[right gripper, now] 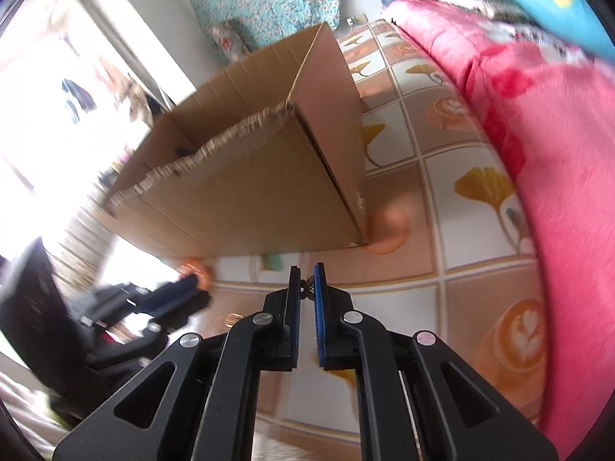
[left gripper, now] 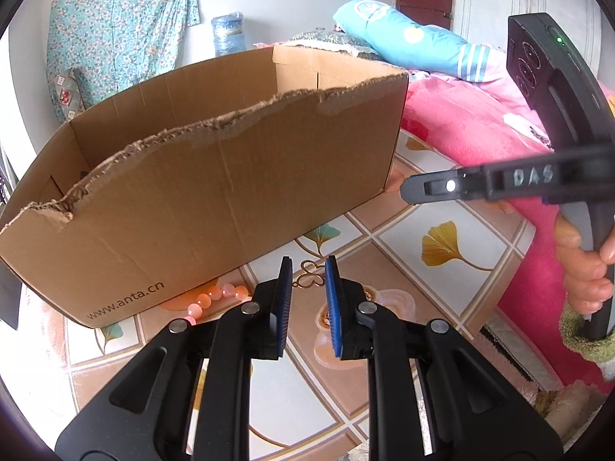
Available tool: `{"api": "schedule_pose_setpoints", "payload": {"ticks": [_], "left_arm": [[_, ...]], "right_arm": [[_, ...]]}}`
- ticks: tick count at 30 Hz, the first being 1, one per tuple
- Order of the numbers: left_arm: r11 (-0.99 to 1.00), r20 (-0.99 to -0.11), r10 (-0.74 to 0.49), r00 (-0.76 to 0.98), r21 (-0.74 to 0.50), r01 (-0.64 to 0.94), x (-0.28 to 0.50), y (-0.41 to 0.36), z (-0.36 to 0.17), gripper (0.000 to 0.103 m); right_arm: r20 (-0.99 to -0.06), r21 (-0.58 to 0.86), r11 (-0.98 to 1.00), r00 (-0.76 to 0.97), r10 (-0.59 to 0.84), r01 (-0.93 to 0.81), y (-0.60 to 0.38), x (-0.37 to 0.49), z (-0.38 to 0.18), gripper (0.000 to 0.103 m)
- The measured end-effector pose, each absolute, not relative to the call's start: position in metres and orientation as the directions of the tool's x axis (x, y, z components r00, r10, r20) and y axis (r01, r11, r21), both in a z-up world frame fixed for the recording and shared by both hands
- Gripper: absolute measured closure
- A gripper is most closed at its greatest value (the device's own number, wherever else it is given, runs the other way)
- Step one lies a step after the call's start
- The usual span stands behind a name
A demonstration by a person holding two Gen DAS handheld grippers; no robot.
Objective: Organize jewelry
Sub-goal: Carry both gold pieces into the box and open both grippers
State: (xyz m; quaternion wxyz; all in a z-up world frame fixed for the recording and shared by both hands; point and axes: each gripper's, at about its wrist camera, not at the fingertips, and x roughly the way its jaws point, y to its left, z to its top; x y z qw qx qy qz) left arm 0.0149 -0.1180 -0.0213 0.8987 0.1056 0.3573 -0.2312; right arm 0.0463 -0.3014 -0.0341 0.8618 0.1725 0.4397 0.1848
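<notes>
Tiled oilcloth covers the surface; a torn box fills centre frame. Right gripper has its jaws closed on a small gold charm, low centre. Left gripper is open around a gold clover piece, with pink beads lower left by the box. Little seems sorted yet; the box's contents are hidden.

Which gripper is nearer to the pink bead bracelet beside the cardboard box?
Left. The left gripper hovers open just right of the pink bead bracelet; the right gripper, pinching a small gold ornament, is farther off.
</notes>
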Motion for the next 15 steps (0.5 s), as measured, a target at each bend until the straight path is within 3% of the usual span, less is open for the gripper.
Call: {"api": "schedule_pose_setpoints", "payload": {"ticks": [6,15], "left_arm": [[0.867,-0.652,-0.382,0.655,-0.007,0.498,0.005,-0.106,-0.004,0.087],[0.851,-0.523,-0.478,0.705,-0.078,0.52,0.004,-0.079,0.057,0.087]], "right_arm": [[-0.612,0.565,0.805,0.562,0.556,-0.181,-0.304,0.044,-0.016,0.096],[-0.513,0.502,0.801,0.634,0.579,-0.326,-0.281,0.052,0.044,0.096]]}}
